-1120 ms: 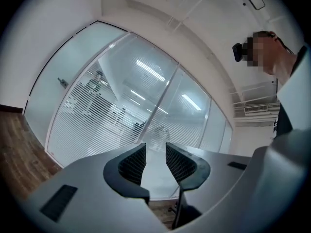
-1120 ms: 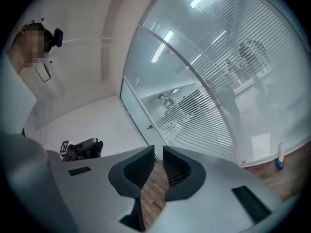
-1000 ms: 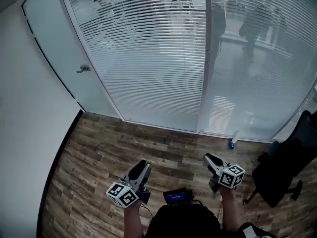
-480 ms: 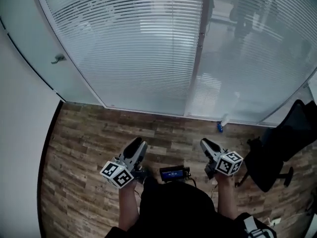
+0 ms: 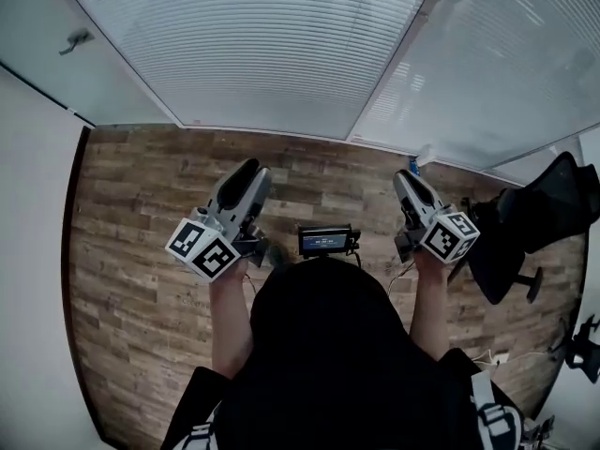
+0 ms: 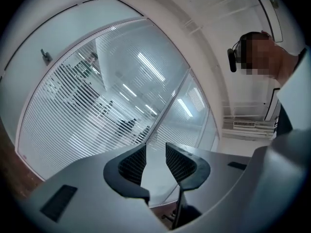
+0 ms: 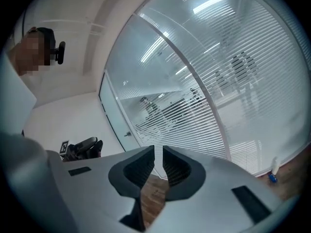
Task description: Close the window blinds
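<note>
White horizontal window blinds (image 5: pixel 262 45) hang behind a glass wall along the top of the head view. They also fill the left gripper view (image 6: pixel 87 106) and the right gripper view (image 7: pixel 233 81), slats partly tilted so that figures show through. My left gripper (image 5: pixel 251 170) points at the wall's foot over the wood floor, its jaws (image 6: pixel 156 147) a narrow gap apart and empty. My right gripper (image 5: pixel 403 178) points the same way, its jaws (image 7: pixel 158 152) shut on nothing. Neither touches the blinds.
A grey post (image 5: pixel 394 64) divides the two glass panes. A door with a handle (image 5: pixel 75 38) stands at the left. A small bottle (image 5: pixel 419 157) sits at the wall's foot, and a black office chair (image 5: pixel 534 223) is at the right. A small screen (image 5: pixel 325 241) hangs at my chest.
The head view has tipped further down, so less of the blinds and more of the person's body show. Both grippers sit higher in the picture, nearer the wall's foot.
</note>
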### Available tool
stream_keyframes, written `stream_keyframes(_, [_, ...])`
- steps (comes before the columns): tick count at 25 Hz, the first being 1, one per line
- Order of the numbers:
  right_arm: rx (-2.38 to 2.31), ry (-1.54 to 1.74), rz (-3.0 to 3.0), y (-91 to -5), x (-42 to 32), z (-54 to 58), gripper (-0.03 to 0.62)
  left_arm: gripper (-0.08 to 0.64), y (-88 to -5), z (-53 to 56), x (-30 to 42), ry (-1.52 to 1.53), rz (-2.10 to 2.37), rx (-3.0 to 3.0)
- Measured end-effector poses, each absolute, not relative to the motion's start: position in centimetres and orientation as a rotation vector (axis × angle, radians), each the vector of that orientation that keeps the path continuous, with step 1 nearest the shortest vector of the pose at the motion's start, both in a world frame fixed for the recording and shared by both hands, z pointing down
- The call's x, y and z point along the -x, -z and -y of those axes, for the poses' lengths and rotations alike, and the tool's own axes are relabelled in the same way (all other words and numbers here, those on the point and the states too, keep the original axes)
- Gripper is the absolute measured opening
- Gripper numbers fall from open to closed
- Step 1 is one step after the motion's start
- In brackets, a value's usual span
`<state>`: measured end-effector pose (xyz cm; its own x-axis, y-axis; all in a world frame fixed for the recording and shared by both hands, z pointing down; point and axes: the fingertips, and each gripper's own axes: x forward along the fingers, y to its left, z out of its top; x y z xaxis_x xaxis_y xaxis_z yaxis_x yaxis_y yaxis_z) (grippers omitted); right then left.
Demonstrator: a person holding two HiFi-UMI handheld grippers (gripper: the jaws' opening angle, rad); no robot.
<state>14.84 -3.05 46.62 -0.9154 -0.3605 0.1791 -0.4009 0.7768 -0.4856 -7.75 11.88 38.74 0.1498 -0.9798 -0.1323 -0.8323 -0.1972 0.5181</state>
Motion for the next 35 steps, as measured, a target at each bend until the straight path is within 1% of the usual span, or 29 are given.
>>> stream_keyframes(3, [-0.634,-0.8,2.896,-46.3,-13.7,3.1,0.043,0.138,-38.8,-12.0,8.7,0.657,1.73,-2.116])
stream_keyframes(9, [-0.642,-0.821,2.838,-48.1,-6.7,1.2,0.043,0.137,-40.5,-12.5,16.1,0.68,1.706,-2.085])
stream_keyframes(17, [-0.696,-0.874,2.783,-50.7,-5.3,3.5,0.043,0.137,-42.5,-9.4,17.2,0.625,1.648,-2.074])
stream_keyframes(21, [-0.723,-0.909,2.791,-51.9,-2.4,8.3,0.043,0.137,-42.6,-6.2,20.2,0.584,1.692,-2.069])
stream_keyframes(25, [-0.74,-0.854,2.824,-50.3,-1.0,15.0,0.043,0.137,-41.7,-2.3,21.9,0.561,1.741,-2.06])
stream_keyframes(33, [-0.851,-0.662,2.866,-47.2,-0.2,26.3,0.046,0.137,-40.5,5.1,22.1,0.412,1.759,-2.067])
stream_keyframes(35, [-0.907,-0.623,2.854,-46.8,-0.8,28.6,0.059,0.138,-40.5,6.5,21.9,0.38,1.75,-2.065])
